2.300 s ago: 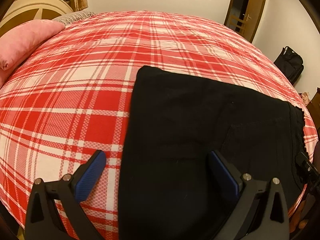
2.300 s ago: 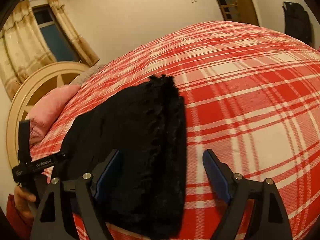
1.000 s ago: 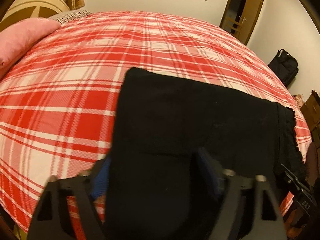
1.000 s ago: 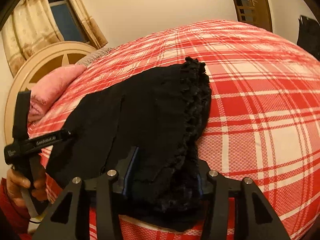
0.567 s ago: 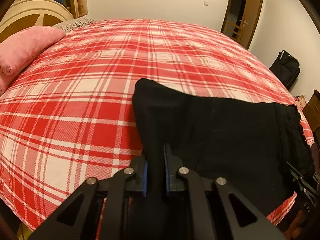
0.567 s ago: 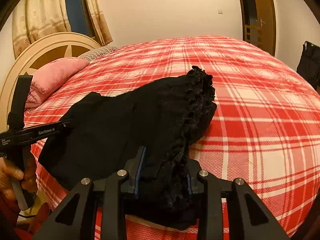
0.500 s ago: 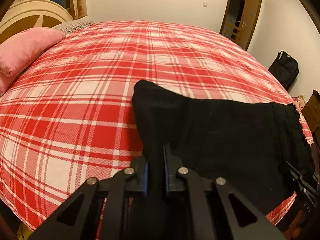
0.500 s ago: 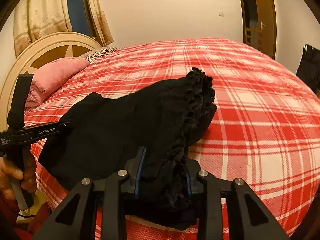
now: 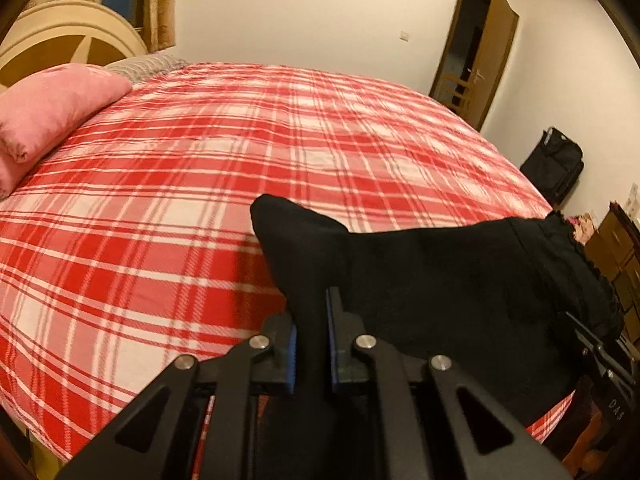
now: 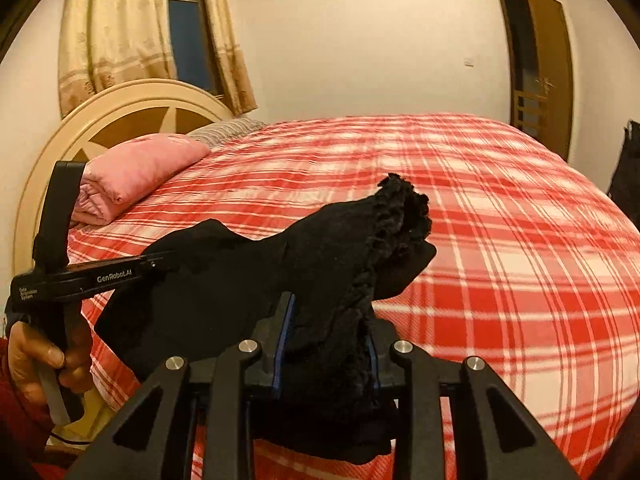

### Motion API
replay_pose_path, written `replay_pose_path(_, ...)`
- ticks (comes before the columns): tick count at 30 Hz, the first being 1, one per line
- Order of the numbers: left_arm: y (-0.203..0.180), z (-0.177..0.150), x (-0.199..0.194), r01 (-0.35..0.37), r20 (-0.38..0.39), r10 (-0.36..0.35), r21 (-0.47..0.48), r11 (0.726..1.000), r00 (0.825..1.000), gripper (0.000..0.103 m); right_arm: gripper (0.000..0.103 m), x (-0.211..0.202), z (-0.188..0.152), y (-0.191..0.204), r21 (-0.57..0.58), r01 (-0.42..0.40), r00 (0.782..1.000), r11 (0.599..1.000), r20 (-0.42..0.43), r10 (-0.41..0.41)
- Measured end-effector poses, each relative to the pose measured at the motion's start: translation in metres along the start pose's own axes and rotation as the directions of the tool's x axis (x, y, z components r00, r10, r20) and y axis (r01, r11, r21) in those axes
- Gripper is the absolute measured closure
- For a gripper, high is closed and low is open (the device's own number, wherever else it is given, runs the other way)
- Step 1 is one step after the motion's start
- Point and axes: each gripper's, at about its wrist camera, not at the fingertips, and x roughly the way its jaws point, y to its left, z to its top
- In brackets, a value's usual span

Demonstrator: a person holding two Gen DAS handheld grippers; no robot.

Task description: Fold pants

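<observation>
Black pants (image 9: 440, 280) hang lifted above the near edge of a bed with a red and white plaid cover (image 9: 200, 200). My left gripper (image 9: 311, 344) is shut on the plain end of the pants, its blue pads pinching the fabric. My right gripper (image 10: 326, 344) is shut on a thick bunch at the frilly waistband end (image 10: 396, 216). In the right wrist view the pants (image 10: 224, 280) sag between the two grips, and a person's hand (image 10: 36, 360) holds the left gripper's handle at the left.
A pink pillow (image 9: 48, 108) and a cream round headboard (image 10: 132, 108) stand at the bed's far left. A wooden door (image 9: 492, 64) is open at the back right, with a black bag (image 9: 554, 160) against the wall. Brown boxes (image 9: 616, 248) stand at the right.
Both grippers closed on the near edge of the pants, one at each end, and lifted it off the bed. The pants went from lying flat to hanging bunched between them.
</observation>
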Motion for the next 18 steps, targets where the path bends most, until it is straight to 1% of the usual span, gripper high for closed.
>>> replay_pose_path(3,0.015,0.009,-0.005,-0.02,0.018,0.02,-0.022,1.0,1.0,0.091,0.072,0.007,0.015,0.014,-0.034,-0.036,0.999,0.999,0.017,0.036)
replay_pose_path(5,0.028,0.018,-0.009,-0.031,0.038,0.033,-0.045,0.999,0.999,0.091,0.072,0.017,0.03,0.028,-0.079,-0.059,0.997,0.995,0.036,0.062)
replay_pose_path(7,0.041,0.027,-0.015,-0.055,0.067,0.059,-0.062,0.997,0.996,0.091,0.072,0.028,0.044,0.041,-0.113,-0.086,0.995,0.99,0.049,0.091)
replay_pose_path(10,0.066,0.045,-0.024,-0.112,0.113,0.121,-0.086,0.99,0.986,0.091,0.072,0.052,0.07,0.063,-0.157,-0.138,0.987,0.978,0.06,0.149)
replay_pose_path(13,0.095,0.063,-0.03,-0.171,0.145,0.188,-0.123,0.978,0.971,0.091,0.072,0.084,0.099,0.094,-0.224,-0.177,0.977,0.958,0.077,0.198)
replay_pose_path(15,0.116,0.076,-0.033,-0.218,0.166,0.241,-0.145,0.965,0.956,0.091,0.072,0.107,0.115,0.118,-0.279,-0.188,0.972,0.942,0.087,0.219)
replay_pose_path(18,0.149,0.093,-0.035,-0.288,0.192,0.323,-0.188,0.939,0.927,0.091,0.072,0.151,0.135,0.149,-0.343,-0.194,0.968,0.919,0.084,0.236)
